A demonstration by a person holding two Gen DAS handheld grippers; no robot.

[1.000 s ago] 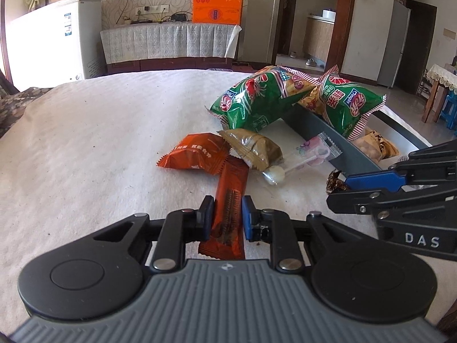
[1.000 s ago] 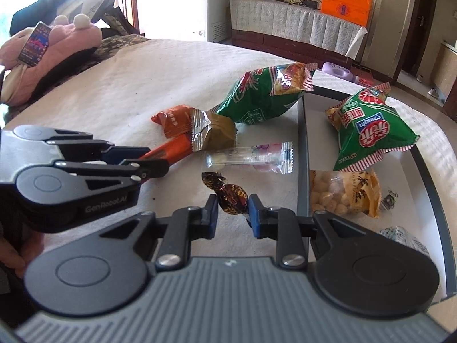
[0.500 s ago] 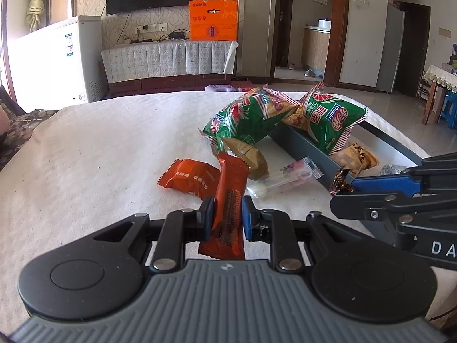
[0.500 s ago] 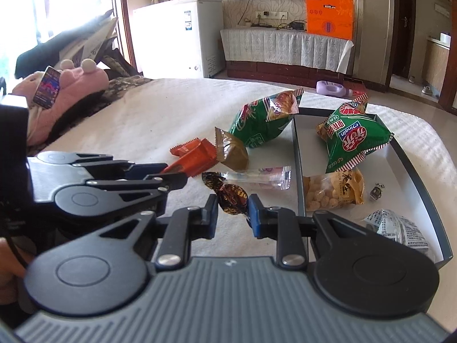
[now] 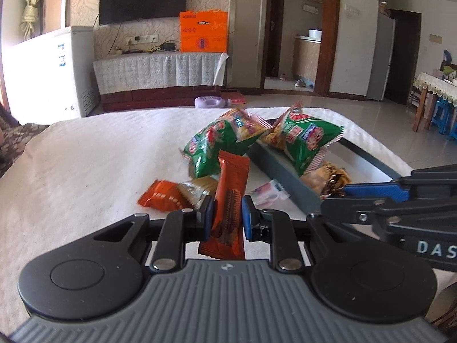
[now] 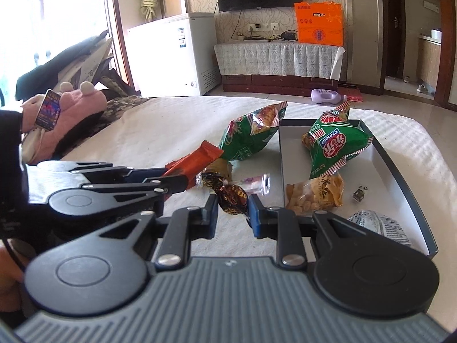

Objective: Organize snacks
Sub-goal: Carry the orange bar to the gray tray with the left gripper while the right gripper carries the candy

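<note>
Both grippers have lifted off the bed (image 5: 85, 157): left gripper (image 5: 227, 217) clamps the orange bar (image 5: 230, 200), right gripper (image 6: 232, 214) pinches the brown candy (image 6: 232, 197), both now airborne beside the tray (image 6: 400, 171). Likely next: drop both in the tray; 4 snacks stay on the bed. Readable: "Qinqin" on the green bag (image 6: 334, 145), "DAS" on the right gripper's body.

we see orange bar (image 5: 230, 197) upright, lifted off table | brown twist candy (image 6: 232, 196) raised by tray's (image 6: 400, 171) near-left corner
</note>
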